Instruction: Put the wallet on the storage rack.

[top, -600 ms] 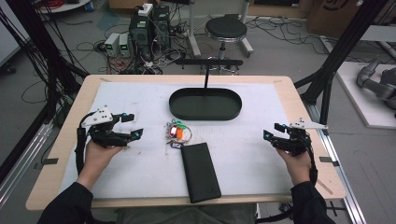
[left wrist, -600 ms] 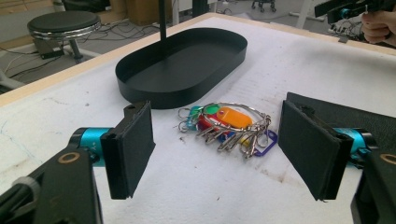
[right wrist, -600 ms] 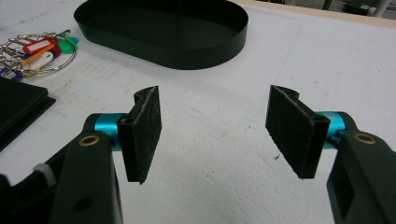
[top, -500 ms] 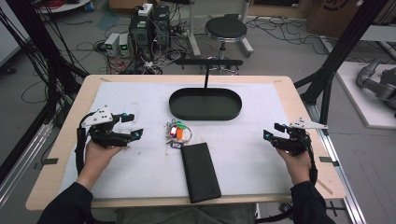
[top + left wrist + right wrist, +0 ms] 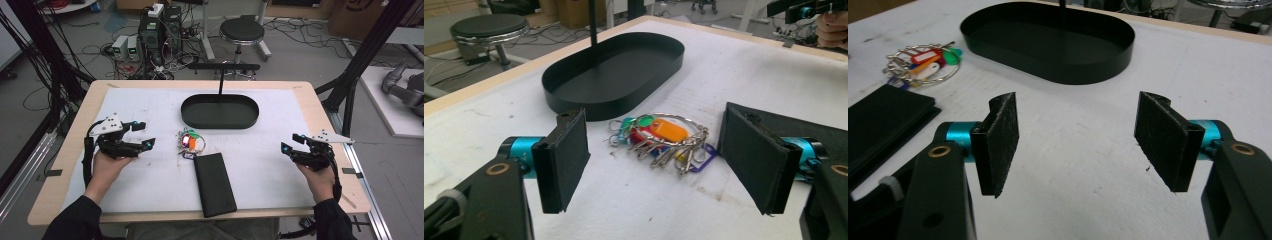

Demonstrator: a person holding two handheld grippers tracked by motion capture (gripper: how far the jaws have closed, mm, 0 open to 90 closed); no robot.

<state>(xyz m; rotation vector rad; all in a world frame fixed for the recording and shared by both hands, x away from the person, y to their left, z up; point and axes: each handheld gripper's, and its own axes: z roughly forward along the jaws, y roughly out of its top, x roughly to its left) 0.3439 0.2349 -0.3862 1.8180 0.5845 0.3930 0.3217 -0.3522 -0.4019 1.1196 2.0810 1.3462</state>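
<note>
A bunch of keys (image 5: 189, 143) with coloured tags lies near the middle of the tabletop (image 5: 150, 100) – just in front of the black oval tray (image 5: 220, 111), which stands toward the far edge, and touching or nearly touching the far end of a flat black case (image 5: 215, 183) that reaches to the near edge. The left gripper (image 5: 141, 135) hovers near the left edge, its jaws spread wide with nothing between them; in the left gripper view the keys (image 5: 659, 140) lie on the white mat just beyond the two pads. The right gripper (image 5: 291, 144) sits near the right edge, well apart from the keys – jaws also wide and empty, over bare mat.
</note>
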